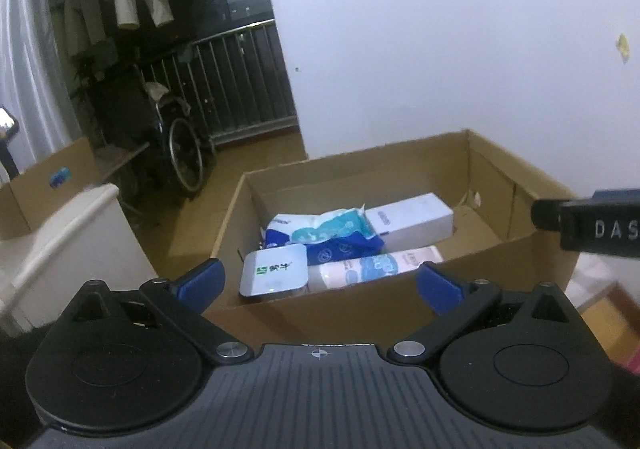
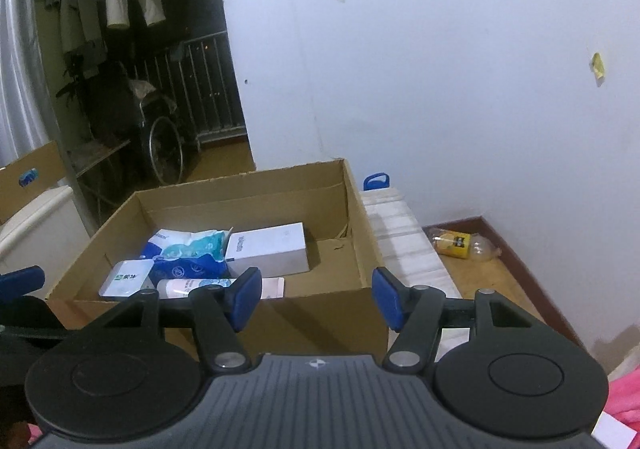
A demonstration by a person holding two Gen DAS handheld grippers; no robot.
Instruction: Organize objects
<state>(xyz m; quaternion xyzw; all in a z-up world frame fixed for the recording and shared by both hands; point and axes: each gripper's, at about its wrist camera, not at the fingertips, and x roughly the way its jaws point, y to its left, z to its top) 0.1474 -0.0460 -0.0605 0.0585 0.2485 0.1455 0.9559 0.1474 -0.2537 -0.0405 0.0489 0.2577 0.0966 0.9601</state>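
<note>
Over on the far left a second cardboard box [image 1: 48, 185] with a blue sticker stands behind a white cabinet [image 1: 76, 225], and past them a wheelchair [image 1: 176, 145] sits in the dark doorway under hanging clothes.

The left gripper [image 1: 320, 283] hovers just short of the near wall of the open cardboard box [image 1: 400, 153], its blue pads spread wide with nothing between them.

Inside the box, packed toward the left half, lie a flat white tub with green print [image 1: 276, 274], a blue and white soft pack [image 1: 324, 233], a pink and blue tube [image 1: 376, 267] along the near wall, and a white carton [image 1: 412, 219] behind it. The right half of the box floor is bare cardboard.

The right gripper [image 2: 316, 299] hangs beside the left one, also in front of the box's near wall, released and holding nothing.

To the right of the box a pale slatted surface [image 2: 404, 241] runs alongside it, with a blue loop handle [image 2: 376, 182] showing at its far end. Further right, on the floor by the skirting, lies a crumpled plastic bottle with a yellow label [image 2: 460, 244], and pink cloth [image 2: 624, 397] shows at the bottom corner.

I'd judge the sorting well under way: four items are boxed and both grippers are free. Whether the bottle is meant to go in next I cannot tell.
</note>
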